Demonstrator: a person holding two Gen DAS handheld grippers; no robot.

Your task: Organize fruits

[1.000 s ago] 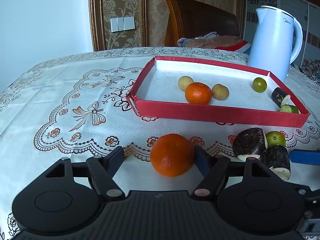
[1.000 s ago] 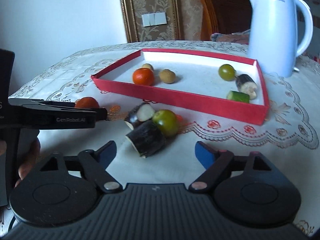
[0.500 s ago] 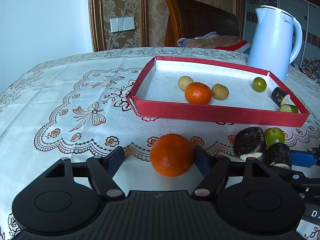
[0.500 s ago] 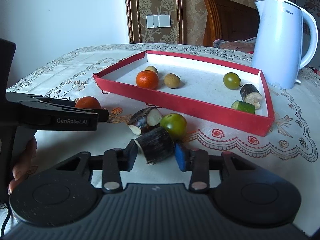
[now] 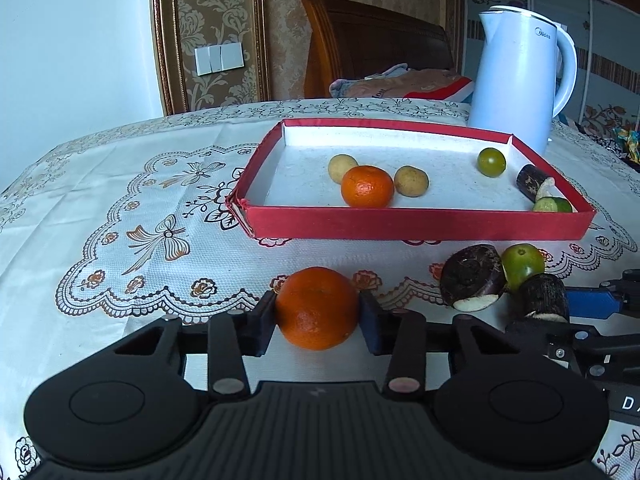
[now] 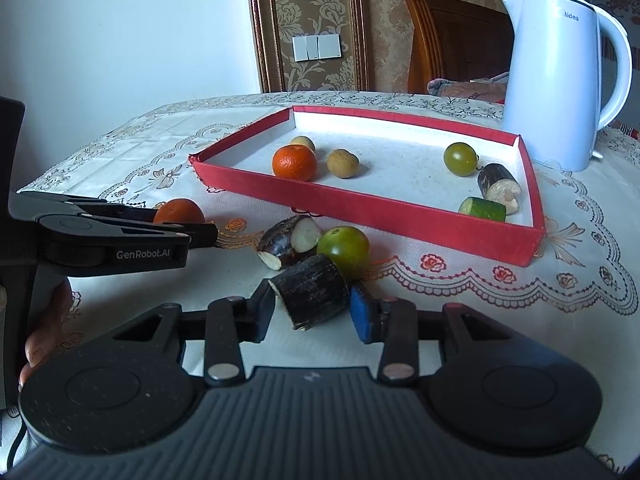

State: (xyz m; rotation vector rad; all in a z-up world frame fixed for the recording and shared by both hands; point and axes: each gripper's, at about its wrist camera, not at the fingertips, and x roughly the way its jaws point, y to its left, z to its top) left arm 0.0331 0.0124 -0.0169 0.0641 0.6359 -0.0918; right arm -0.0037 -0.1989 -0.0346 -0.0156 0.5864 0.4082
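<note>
My left gripper point(image 5: 318, 320) is shut on an orange point(image 5: 317, 307) that rests on the tablecloth in front of the red tray point(image 5: 400, 222). My right gripper point(image 6: 314, 312) is shut on a dark sugarcane piece point(image 6: 310, 290), also on the cloth. Beside it lie a second dark piece point(image 6: 288, 242) and a green fruit point(image 6: 344, 251). The tray point(image 6: 360, 204) holds an orange point(image 6: 295, 163), two small tan fruits point(image 6: 342, 163), a green fruit point(image 6: 460, 159), a dark piece point(image 6: 498, 186) and a cucumber piece point(image 6: 482, 209).
A white electric kettle point(image 5: 520, 76) stands behind the tray's right corner. A wooden chair point(image 5: 372, 52) with cloth on it is behind the table. The lace tablecloth point(image 5: 120, 220) stretches out to the left of the tray.
My left gripper's fingers closed onto the orange. My right gripper moved forward and closed on the near dark sugarcane piece.
</note>
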